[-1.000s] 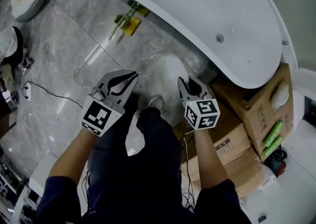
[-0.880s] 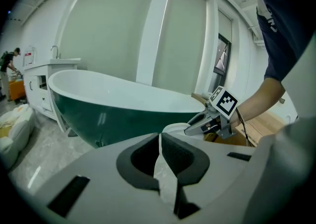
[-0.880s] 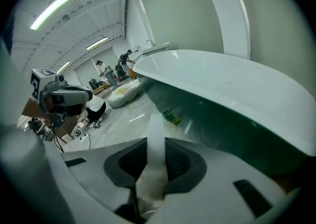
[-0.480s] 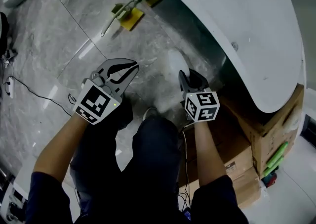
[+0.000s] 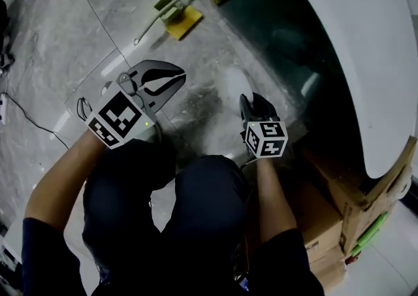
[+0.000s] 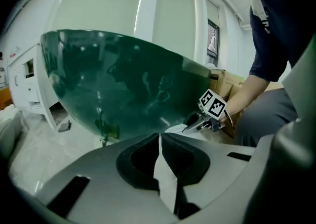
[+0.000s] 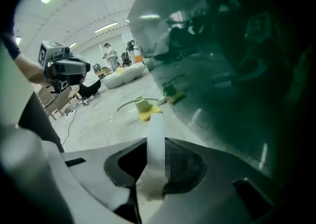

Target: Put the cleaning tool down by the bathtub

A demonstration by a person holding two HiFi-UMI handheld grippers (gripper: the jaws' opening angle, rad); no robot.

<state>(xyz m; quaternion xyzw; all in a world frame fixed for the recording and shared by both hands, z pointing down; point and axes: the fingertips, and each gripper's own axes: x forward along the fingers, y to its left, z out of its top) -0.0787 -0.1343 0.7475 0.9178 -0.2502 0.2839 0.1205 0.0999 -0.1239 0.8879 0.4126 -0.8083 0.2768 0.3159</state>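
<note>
Head view checked against the second before: what was found changed? (A)

Framing only. The bathtub (image 5: 353, 46) was swung further into the right of the frame, and more of its dark glossy side was brought into sight. Both arms were kept low. The cleaning tool (image 5: 176, 17) was not shifted from its spot on the floor (image 5: 78, 59), and neither tool was brought nearer to it. (B)

State of each tool? (A)

Left tool (image 5: 177, 80): jaws closed tip to tip, nothing held. Right tool (image 5: 251, 100): jaws seen slightly parted in the right gripper view. A pale strip was seen in the gap and could not be identified. No part of the cleaning tool was gripped. Both were held well apart from it. (B)

Meaning for the task? (A)

Judged as done. The thing was already set down beside the tub and released, and only a withdrawal seemed to be left. (B)

Appearance? (A)

A yellow sponge pad was noted lying on the grey marbled floor, fitted with a long, curved, pale green handle. The handle's far end was pointed at the tub's side and lay just beside it; contact could not be confirmed. A mirror image was thrown on the glossy wall, so the second yellow patch there was discounted. (B)
</note>
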